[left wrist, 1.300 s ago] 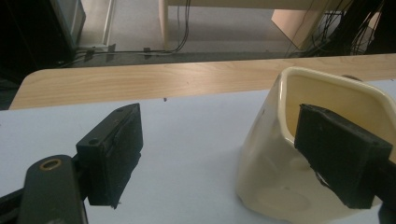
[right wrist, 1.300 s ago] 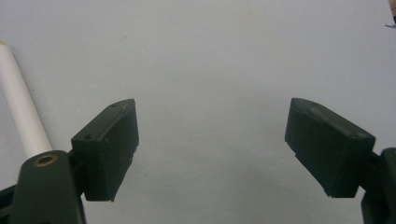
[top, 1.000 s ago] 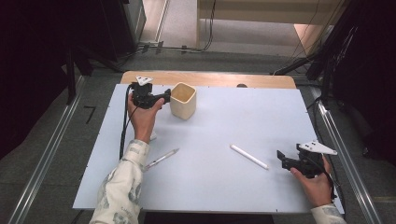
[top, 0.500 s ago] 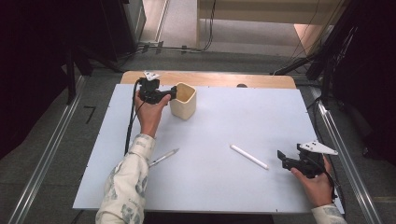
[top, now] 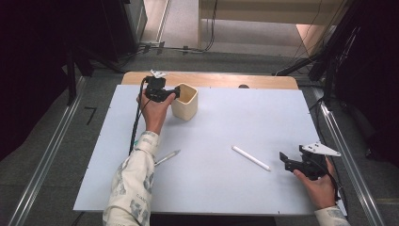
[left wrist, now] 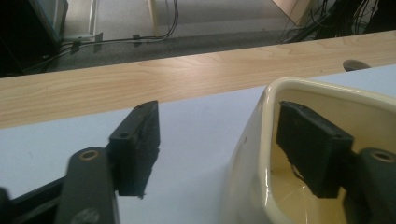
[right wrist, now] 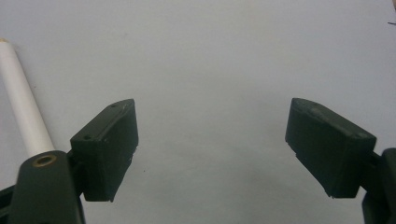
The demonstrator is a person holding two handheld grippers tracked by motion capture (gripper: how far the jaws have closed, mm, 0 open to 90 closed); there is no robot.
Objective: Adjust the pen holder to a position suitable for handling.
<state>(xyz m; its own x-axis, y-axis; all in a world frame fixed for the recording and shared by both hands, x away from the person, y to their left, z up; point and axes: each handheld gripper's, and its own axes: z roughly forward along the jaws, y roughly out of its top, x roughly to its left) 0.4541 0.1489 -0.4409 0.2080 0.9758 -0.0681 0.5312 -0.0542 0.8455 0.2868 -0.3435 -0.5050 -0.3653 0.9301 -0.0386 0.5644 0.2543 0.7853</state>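
Note:
A cream cup (top: pixel 184 101) stands on the white mat toward the back left. My left gripper (top: pixel 175 92) reaches it from the left and straddles its near wall (left wrist: pixel 252 140): one jaw hangs outside over the mat, the other sits inside the cup. The jaws have just been closing with the wall between them, and a gap still shows on the outer side, so it counts as open (left wrist: pixel 215 116). My right gripper (top: pixel 285 157) rests low at the front right, open (right wrist: pixel 210 140) with bare mat between its jaws. A white stick (top: pixel 251 157) lies just left of it (right wrist: pixel 21 98).
A silvery pen (top: pixel 167 157) lies on the mat (top: pixel 235 122) beside the left forearm. A wooden table edge (top: pixel 226 80) runs behind the mat (left wrist: pixel 140 84). Cables and dark equipment sit on the floor beyond.
The left hand has slid right toward the cup, bringing its jaws over the cup's near wall. The jaws look narrower than before. The right hand, stick and pen have stayed put.

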